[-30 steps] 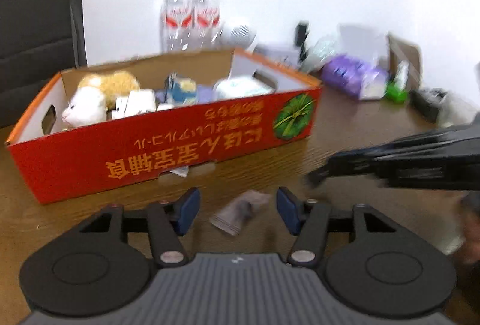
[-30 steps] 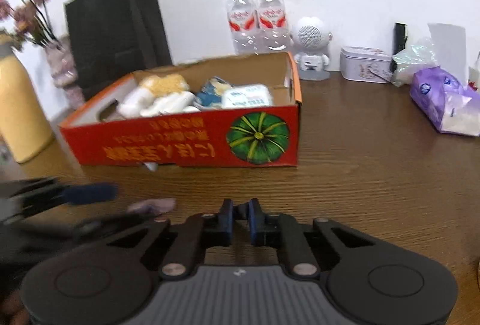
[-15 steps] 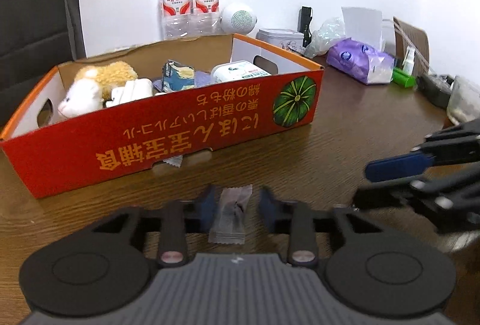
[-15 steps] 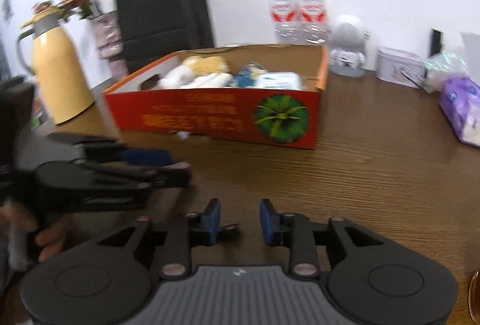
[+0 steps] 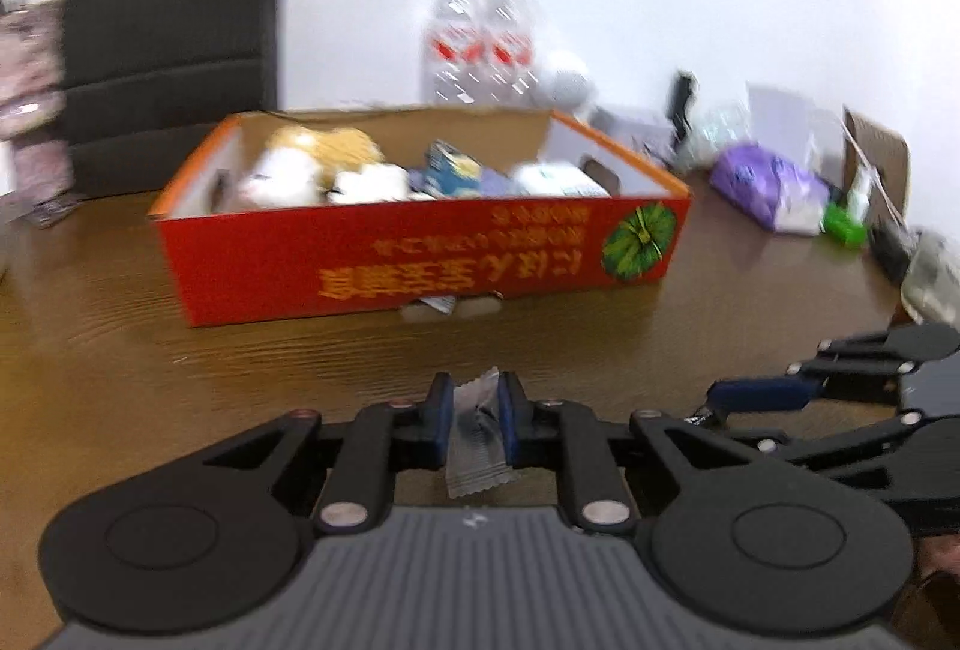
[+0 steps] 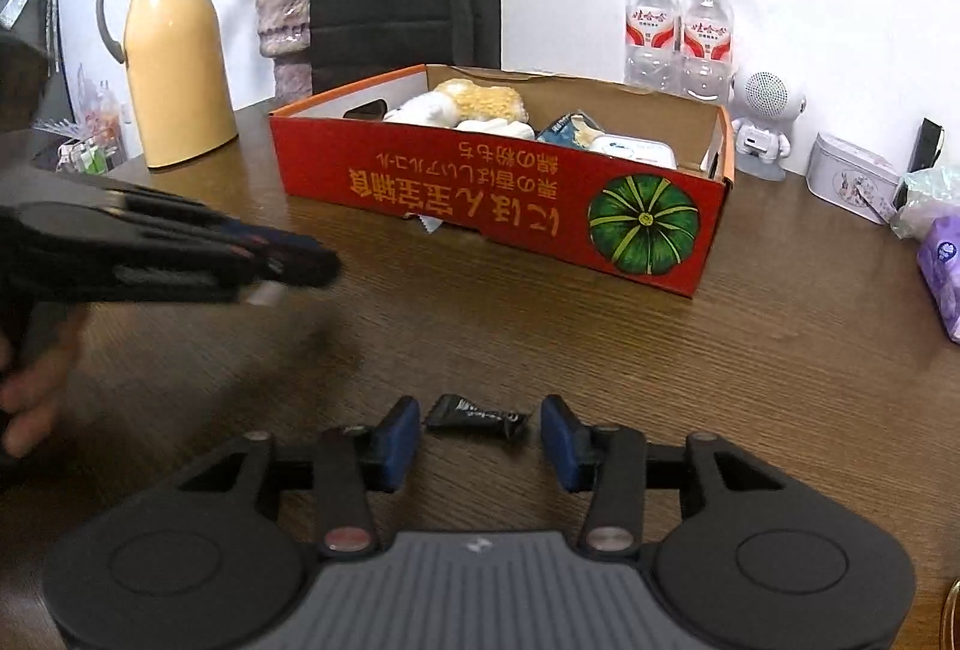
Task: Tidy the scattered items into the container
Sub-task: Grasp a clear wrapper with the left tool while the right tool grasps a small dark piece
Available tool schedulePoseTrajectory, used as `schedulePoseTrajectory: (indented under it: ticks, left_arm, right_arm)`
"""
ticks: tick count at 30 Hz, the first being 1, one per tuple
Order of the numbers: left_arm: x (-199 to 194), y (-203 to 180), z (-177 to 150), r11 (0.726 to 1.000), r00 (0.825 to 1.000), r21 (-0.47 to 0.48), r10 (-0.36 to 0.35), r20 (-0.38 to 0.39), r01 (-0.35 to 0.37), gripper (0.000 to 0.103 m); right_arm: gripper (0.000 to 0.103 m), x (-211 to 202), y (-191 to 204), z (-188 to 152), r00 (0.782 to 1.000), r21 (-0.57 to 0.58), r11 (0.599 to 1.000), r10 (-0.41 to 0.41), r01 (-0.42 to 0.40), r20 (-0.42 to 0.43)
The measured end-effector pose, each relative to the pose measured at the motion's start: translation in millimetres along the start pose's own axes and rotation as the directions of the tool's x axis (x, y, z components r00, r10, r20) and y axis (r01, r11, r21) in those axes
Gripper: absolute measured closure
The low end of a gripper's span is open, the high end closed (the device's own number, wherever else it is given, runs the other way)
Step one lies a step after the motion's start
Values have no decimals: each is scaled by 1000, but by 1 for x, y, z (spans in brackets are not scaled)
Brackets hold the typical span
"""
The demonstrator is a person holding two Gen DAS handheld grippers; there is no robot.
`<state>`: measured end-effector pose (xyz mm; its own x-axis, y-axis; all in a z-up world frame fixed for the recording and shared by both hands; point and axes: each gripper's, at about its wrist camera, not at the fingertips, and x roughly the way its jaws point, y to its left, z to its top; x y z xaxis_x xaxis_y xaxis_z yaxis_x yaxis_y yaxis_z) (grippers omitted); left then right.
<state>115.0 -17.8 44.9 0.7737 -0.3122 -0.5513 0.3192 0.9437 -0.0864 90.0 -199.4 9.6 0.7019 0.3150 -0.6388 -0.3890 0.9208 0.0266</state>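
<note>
Between the right claw's (image 6: pixel 478 437) just-widened, untouching pads lies a black sachet (image 6: pixel 478 415); the left claw (image 5: pixel 475 425) pinches a grey packet (image 5: pixel 477 440).

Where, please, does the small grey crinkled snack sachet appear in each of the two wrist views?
Left wrist view: the small grey crinkled snack sachet sits bottom centre, clamped in the left tongs.
Right wrist view: only a pale corner shows at the left edge, under those tongs.
Shared landmark: the red cardboard box with the green pumpkin.
</note>
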Motion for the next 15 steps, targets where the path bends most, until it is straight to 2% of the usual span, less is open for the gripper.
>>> schedulePoseTrajectory:
  ticks: [3, 5, 8, 15]
  left_arm:
    - [-25, 0, -17, 997, 999, -69, 25, 44, -22, 87]
    - [-37, -4, -27, 994, 998, -103, 46, 38, -42, 87]
    - [-53, -6, -33, 987, 998, -156, 37, 44, -29, 87]
    - [-85, -20, -43, 987, 995, -154, 64, 77, -52, 87]
  right_arm:
    - [72, 0, 2, -1, 1000, -3, 1000, -5, 5, 9]
    - [73, 2, 5, 0, 1000, -10, 1000, -11, 11, 17]
    - [74, 2, 9, 1, 1000, -26, 999, -18, 19, 18]
    - [78, -2, 27, -2, 999, -46, 998, -47, 48, 18]
